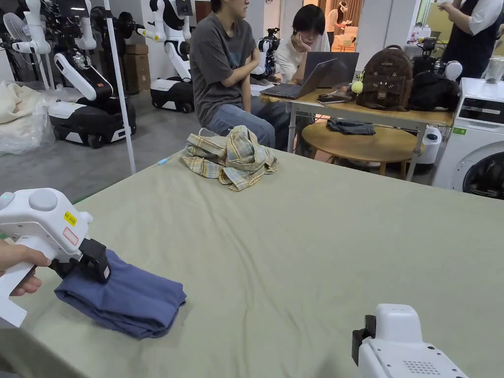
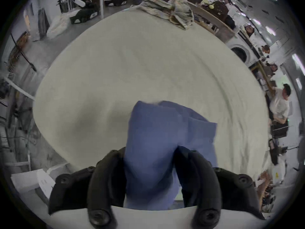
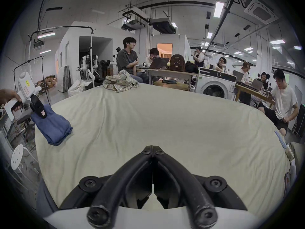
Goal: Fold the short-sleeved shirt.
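Head view: a folded blue shirt (image 1: 123,298) is seen lying near the left front corner of the tabletop (image 1: 305,246), one end raised and gripped by the left gripper (image 1: 96,266). The right gripper (image 1: 362,339) is seen low at the right, well apart from the shirt; its fingers cannot be judged here. A crumpled plaid garment (image 1: 229,157) lies at the far edge.

Left gripper view: the blue shirt (image 2: 158,141) is seen running between the two fingers (image 2: 107,174), which are closed on a thick bundle of its cloth; the rest spreads ahead onto the tabletop.

Right gripper view: the fingers (image 3: 142,164) are seen closed tip to tip on nothing, above bare tabletop. The shirt (image 3: 52,130) lies far to the left, held by the left gripper (image 3: 41,112).

Step in hand: the folding is judged all but done; the bundle is being set aside.

Next move: the cloth is to be lowered flat and released.
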The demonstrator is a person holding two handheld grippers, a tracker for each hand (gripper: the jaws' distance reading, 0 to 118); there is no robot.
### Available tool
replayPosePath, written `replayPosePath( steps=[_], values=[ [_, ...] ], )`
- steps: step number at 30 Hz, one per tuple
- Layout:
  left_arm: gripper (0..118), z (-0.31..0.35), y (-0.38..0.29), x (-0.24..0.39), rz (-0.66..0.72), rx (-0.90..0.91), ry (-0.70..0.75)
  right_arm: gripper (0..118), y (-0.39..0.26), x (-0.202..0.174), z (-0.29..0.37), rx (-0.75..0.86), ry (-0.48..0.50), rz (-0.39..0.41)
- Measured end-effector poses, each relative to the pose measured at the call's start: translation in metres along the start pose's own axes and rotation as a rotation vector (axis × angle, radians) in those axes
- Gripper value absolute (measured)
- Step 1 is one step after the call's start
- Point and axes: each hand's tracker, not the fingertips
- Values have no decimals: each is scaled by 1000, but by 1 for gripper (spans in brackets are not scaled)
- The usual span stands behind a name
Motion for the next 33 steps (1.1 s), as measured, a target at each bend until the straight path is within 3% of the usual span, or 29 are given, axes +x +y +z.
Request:
replayPosePath(
  steps=[3,9,15,23,33],
  values=[
    [61,-1,2,-4,-11,21,67,0,0,3,2,3,-5,2],
    [61,19,2,5,-75,161,191,0,3,11,6,13,-15,-14],
    [61,18,-34,57,-130,319,14,0,4,26,13,42,-46,-47],
    [61,-16,-108,187,-231,616,-198,0,2,64,24,68,-121,-87],
    [59,-37,-153,313,-307,934,-133,0,-3,115,45,118,-235,-128]
  ],
)
